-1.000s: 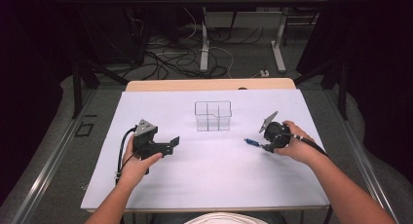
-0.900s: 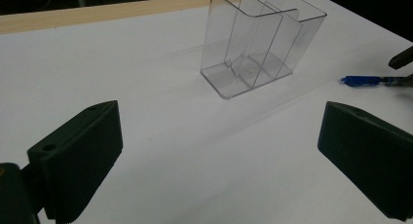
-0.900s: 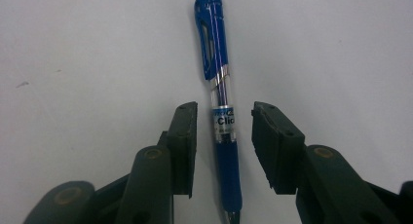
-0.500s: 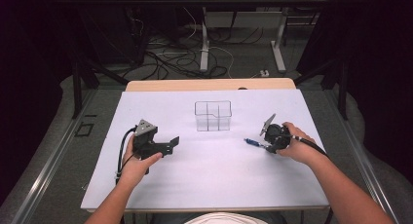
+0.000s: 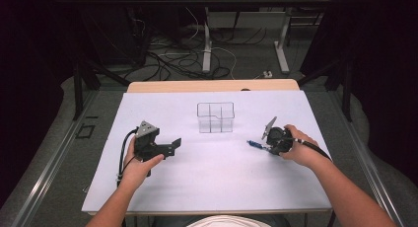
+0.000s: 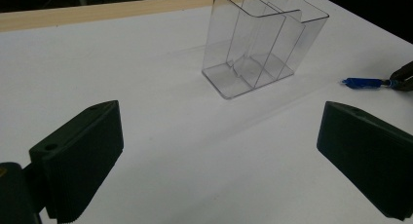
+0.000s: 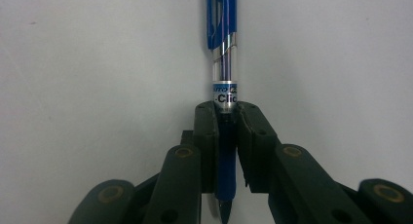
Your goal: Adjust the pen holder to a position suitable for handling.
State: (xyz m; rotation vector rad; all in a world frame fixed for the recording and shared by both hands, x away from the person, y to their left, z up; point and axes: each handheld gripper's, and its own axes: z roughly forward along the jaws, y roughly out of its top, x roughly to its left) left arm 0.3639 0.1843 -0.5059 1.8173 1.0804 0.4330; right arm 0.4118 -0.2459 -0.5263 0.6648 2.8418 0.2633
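Note:
A blue pen (image 7: pixel 223 63) is clamped between the jaws of my right gripper (image 7: pixel 225 118), which is shut on it just above the white table. From above, the pen (image 5: pixel 254 144) points left from the right gripper (image 5: pixel 268 147) at the table's right. A clear plastic divided holder (image 5: pixel 215 117) stands upright at the table's middle back. My left gripper (image 5: pixel 173 144) hovers at the left, open, its jaws wide apart and holding nothing. Its own view looks at the holder (image 6: pixel 260 41) and the pen (image 6: pixel 363 82) beyond.
The white tabletop (image 5: pixel 212 177) has a wooden strip (image 5: pixel 212 85) along its far edge. Cables and desk legs lie on the dark floor behind. The person's forearms enter from the bottom corners.
The right gripper with the pen has shifted slightly toward the person and lower. The left gripper has stayed put.

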